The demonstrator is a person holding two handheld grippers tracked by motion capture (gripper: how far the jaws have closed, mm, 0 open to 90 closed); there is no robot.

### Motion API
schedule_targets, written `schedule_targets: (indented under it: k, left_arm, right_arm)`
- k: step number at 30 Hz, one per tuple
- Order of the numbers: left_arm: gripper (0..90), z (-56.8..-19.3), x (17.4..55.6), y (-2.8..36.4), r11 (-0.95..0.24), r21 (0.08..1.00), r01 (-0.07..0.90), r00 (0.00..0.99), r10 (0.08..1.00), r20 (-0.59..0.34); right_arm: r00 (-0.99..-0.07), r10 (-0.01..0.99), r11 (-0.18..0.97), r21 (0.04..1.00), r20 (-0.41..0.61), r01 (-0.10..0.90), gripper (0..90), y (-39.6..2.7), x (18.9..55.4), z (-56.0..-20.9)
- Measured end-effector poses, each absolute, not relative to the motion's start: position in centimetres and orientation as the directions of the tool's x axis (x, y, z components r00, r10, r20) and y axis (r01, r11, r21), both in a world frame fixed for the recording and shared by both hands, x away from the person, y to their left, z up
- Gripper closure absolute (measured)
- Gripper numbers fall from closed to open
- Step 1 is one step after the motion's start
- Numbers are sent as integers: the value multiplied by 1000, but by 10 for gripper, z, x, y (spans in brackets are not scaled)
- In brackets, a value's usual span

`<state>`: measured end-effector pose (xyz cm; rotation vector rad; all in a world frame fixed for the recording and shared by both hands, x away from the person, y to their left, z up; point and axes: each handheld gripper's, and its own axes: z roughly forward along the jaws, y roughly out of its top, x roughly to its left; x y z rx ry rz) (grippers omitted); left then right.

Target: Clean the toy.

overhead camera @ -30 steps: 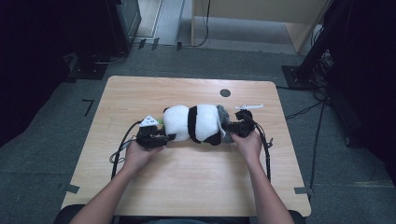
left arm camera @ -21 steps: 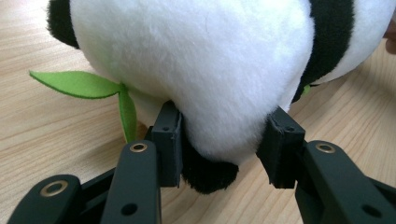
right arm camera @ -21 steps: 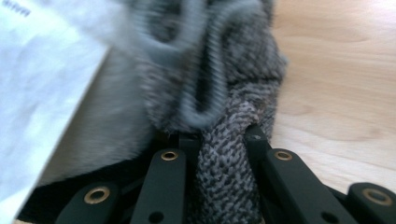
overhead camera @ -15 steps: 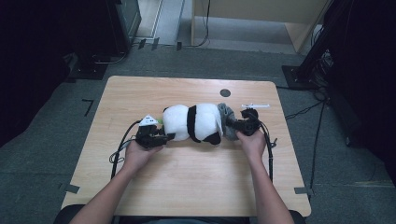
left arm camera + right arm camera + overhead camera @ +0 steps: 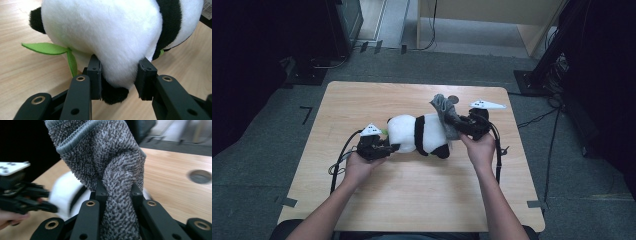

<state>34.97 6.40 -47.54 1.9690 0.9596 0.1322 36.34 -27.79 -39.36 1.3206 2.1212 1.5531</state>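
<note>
Overhead, pale wooden table (image 5: 412,200) on grey carpet (image 5: 272,125)

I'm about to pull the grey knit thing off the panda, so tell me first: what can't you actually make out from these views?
- Panda, right end: high view, covered by the grey knit piece and right gripper.
- Knit piece: where it ends is cut off by the top edge in the right gripper view.
- Panda in that view: motion-blurred.
- Panda's far side: left gripper view, hidden by its own body; left gripper squeezes the near end.
</note>
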Motion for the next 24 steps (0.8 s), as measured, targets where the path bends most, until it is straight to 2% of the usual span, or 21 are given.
schedule_targets:
  k: [3,6,15,24]
  left_arm:
    - [620,-477,346,63,-289,773,565,694,673,-256]
    - [598,-480,346,62,-294,784,547,701,672,-238]
    - [398,-480,350,67,-305,805,509,718,666,-202]
    - [381,-470,359,94,-268,820,505,718,657,-228]
  right_arm:
    - [-622,710,101,827,330,553,773,-262,361,-395]
    - [-625,719,169,796,304,581,773,-252,365,-406]
    - [-606,733,151,795,309,588,775,-254,373,-415]
    - [-589,749,142,794,304,591,775,-259,378,-413]
